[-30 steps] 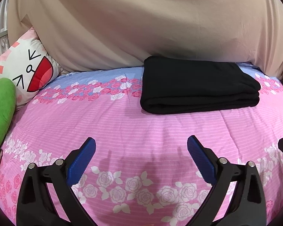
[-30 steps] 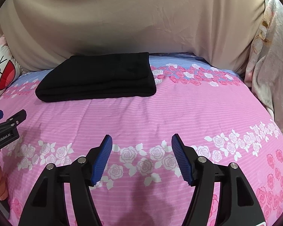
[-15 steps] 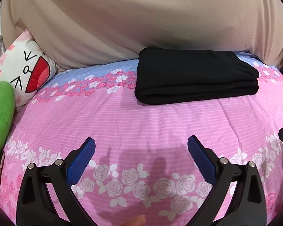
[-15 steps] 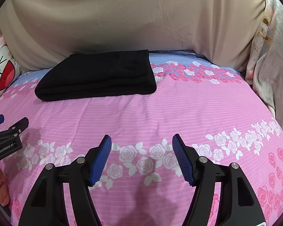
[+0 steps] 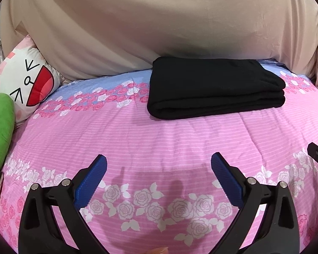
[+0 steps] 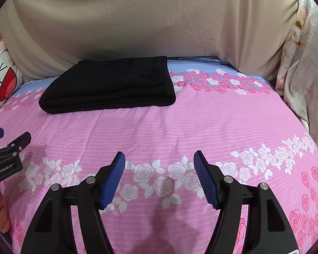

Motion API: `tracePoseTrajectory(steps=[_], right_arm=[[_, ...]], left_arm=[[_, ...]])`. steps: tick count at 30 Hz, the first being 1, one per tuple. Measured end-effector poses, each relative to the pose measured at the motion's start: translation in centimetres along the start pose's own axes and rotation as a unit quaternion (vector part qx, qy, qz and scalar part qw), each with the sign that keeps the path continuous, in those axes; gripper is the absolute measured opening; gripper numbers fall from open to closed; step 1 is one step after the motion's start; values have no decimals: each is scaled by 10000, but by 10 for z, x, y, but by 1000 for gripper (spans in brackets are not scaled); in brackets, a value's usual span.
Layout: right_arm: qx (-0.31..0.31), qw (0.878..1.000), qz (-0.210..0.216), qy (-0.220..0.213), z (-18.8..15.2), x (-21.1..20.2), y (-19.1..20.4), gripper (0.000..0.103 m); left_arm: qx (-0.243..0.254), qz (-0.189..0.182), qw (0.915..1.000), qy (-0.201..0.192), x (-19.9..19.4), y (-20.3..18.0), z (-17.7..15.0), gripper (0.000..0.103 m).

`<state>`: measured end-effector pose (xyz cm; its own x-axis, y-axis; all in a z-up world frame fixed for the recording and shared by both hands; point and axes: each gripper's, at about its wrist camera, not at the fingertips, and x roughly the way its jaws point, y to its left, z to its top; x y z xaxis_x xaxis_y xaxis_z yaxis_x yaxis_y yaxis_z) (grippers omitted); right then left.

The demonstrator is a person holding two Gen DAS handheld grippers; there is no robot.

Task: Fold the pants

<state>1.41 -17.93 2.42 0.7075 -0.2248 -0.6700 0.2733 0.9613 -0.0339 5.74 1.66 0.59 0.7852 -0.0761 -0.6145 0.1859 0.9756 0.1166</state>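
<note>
Black pants (image 5: 214, 89): folded, on bed (image 5: 137, 139). Your left tongs (image 5: 159, 182), right tongs (image 6: 159, 175): both spread, empty, apart from pants.

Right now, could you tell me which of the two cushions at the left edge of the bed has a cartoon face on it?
The white and pink cushion, farther back against the beige cover; the green cushion in front of it is plain.
</note>
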Motion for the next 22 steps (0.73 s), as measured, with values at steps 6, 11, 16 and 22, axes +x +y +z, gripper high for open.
tracePoseTrajectory(steps=[6, 11, 16, 22], right_arm=[[12, 10000, -11, -3, 0, 0, 1, 65], [1, 10000, -8, 13, 0, 1, 1, 65], [-24, 10000, -5, 20, 0, 2, 1, 65], [-45, 10000, -9, 11, -1, 2, 2, 69]], left_arm=[[-46, 10, 9999, -97, -3, 1, -1, 97], [-65, 45, 9998, -186, -6, 2, -1, 97], [-104, 122, 9997, -177, -6, 4, 0, 97], [-44, 151, 9998, -82, -2, 1, 0, 97]])
